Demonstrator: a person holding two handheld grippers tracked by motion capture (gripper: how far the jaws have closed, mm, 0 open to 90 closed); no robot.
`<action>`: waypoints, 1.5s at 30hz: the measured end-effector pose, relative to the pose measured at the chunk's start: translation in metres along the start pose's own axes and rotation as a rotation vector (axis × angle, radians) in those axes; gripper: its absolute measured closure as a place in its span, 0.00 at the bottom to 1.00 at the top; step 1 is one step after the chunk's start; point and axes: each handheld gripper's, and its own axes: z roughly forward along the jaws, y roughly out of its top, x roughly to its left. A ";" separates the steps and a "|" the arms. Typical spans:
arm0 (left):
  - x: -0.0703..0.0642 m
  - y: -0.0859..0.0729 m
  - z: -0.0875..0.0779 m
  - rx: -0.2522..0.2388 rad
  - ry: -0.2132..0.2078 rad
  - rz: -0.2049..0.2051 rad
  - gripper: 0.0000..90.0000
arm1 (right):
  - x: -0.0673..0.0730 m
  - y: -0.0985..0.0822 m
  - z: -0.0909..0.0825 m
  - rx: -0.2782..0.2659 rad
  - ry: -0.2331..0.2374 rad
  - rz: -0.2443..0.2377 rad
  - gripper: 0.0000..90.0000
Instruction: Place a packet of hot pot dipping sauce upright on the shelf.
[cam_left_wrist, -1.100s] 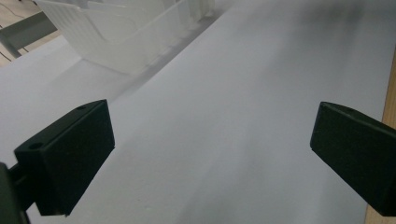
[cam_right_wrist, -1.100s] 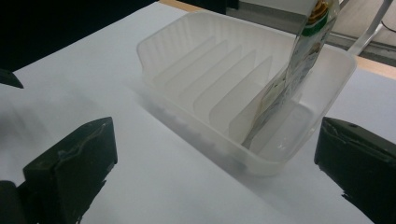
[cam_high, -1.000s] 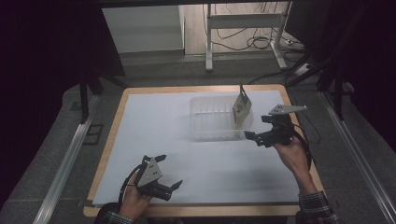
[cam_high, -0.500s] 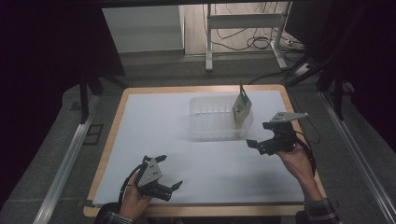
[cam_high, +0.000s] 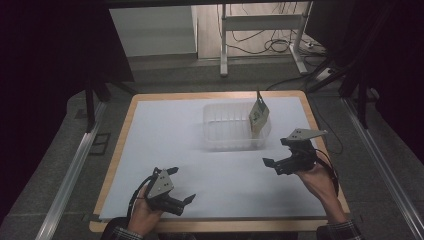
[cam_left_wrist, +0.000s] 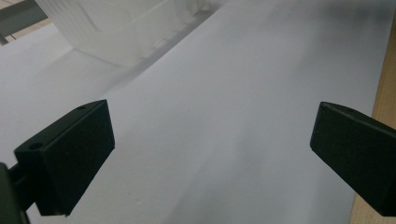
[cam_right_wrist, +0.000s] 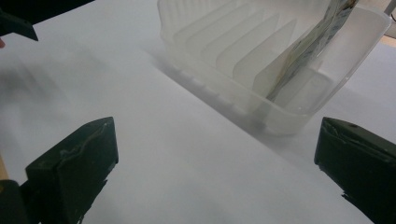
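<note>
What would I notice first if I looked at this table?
Probably the clear plastic bin with dividers, standing toward the far side of the white table, with a flat packet leaning upright in its right end. Next, the two black grippers held near the front edge: the left gripper and the right gripper, both with jaws wide apart and holding nothing.

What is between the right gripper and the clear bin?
Nothing. In the right gripper view, bare white table runs from the open right gripper up to the bin, which holds a leaning packet. The high view shows the same gap.
</note>
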 end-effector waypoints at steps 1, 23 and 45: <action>0.000 0.000 0.000 0.000 0.000 0.000 0.00 | 0.001 -0.001 0.000 -0.001 0.001 -0.003 0.00; 0.001 0.000 -0.001 -0.005 0.007 0.000 0.00 | 0.021 -0.013 -0.003 0.019 0.025 -0.041 0.00; 0.000 0.000 -0.001 -0.007 0.011 0.011 0.00 | 0.039 -0.036 -0.001 0.034 0.036 -0.048 0.00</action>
